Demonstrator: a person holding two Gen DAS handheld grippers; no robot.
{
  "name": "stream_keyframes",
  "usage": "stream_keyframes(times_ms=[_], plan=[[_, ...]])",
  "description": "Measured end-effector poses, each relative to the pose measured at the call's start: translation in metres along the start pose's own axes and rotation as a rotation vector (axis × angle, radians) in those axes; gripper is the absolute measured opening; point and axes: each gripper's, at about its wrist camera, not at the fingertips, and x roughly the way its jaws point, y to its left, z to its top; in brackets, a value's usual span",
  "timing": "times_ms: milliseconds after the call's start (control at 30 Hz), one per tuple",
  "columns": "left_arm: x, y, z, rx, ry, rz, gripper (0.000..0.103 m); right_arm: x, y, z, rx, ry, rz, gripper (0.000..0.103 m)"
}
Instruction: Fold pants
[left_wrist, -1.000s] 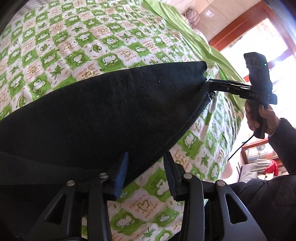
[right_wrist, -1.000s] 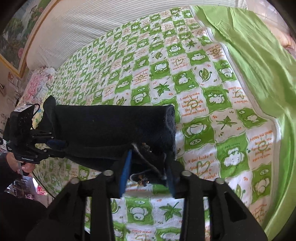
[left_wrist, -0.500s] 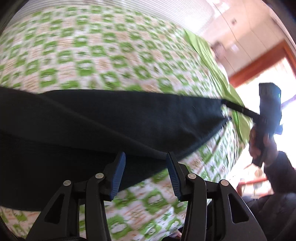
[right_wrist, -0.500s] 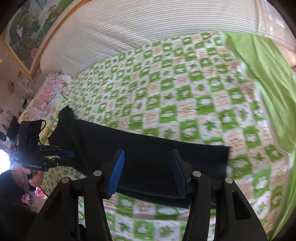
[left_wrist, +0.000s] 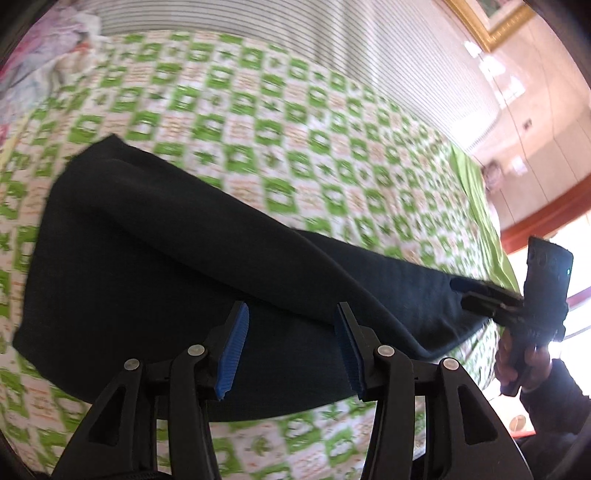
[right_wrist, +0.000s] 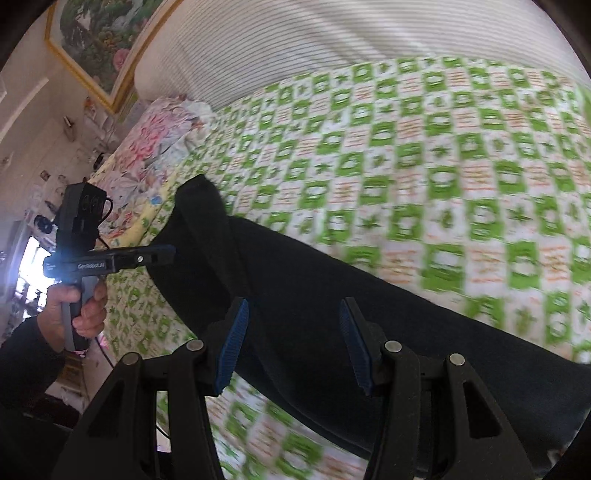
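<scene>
The black pants (left_wrist: 192, 266) lie folded lengthwise across the green-and-white checked bedspread (left_wrist: 280, 122); they also show in the right wrist view (right_wrist: 332, 295). My left gripper (left_wrist: 291, 347) is open and empty, just above the near edge of the pants. My right gripper (right_wrist: 291, 343) is open and empty over the pants. In the left wrist view the right gripper (left_wrist: 461, 291) sits at the pants' right end. In the right wrist view the left gripper (right_wrist: 166, 254) sits by their left end.
A striped white headboard (right_wrist: 332, 48) runs along the far side of the bed. A floral pillow (right_wrist: 155, 133) lies at the bed's left end. A plain green sheet (left_wrist: 480, 206) covers the right end. A framed painting (right_wrist: 99, 40) hangs on the wall.
Both grippers have let go of the pants and pulled back and up. The pants, held stretched a second ago, now lie flat on the bed.
</scene>
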Motion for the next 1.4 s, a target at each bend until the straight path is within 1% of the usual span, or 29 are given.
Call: stream_keyframes(times_ms=[167,300,500,633,800,933,1033,1167,1233,1300,1367,1400], plan=[[-0.018,0.040,0.016,-0.058,-0.039,0.025,0.049,0.029,0.019,0.011,-0.017,0.041,0.056,0.053],[-0.027,0.064,0.035,-0.080,-0.047,0.040,0.052,0.050,0.030,0.018,-0.016,0.073,0.092,0.053],[-0.033,0.097,0.072,-0.086,-0.055,0.041,0.054,0.076,0.043,0.030,-0.034,0.114,0.099,0.053],[-0.026,0.111,0.093,-0.063,-0.042,0.068,0.055,0.092,0.052,0.038,-0.054,0.139,0.100,0.053],[-0.015,0.129,0.117,-0.037,-0.009,0.087,0.058,0.107,0.058,0.048,-0.065,0.157,0.101,0.053],[-0.001,0.142,0.130,-0.018,0.040,0.091,0.058,0.119,0.060,0.055,-0.065,0.171,0.100,0.053],[0.009,0.147,0.135,0.006,0.074,0.088,0.058,0.126,0.060,0.059,-0.058,0.179,0.103,0.053],[0.027,0.153,0.140,0.032,0.139,0.081,0.058,0.137,0.059,0.061,-0.037,0.198,0.124,0.053],[0.037,0.159,0.140,0.026,0.178,0.072,0.058,0.142,0.058,0.062,-0.022,0.206,0.141,0.053],[0.047,0.166,0.140,0.000,0.219,0.050,0.058,0.146,0.059,0.062,-0.017,0.208,0.141,0.053],[0.054,0.172,0.140,-0.026,0.239,0.021,0.058,0.147,0.058,0.063,-0.014,0.206,0.149,0.053],[0.055,0.175,0.141,-0.039,0.239,0.008,0.056,0.147,0.058,0.063,-0.014,0.208,0.149,0.053]])
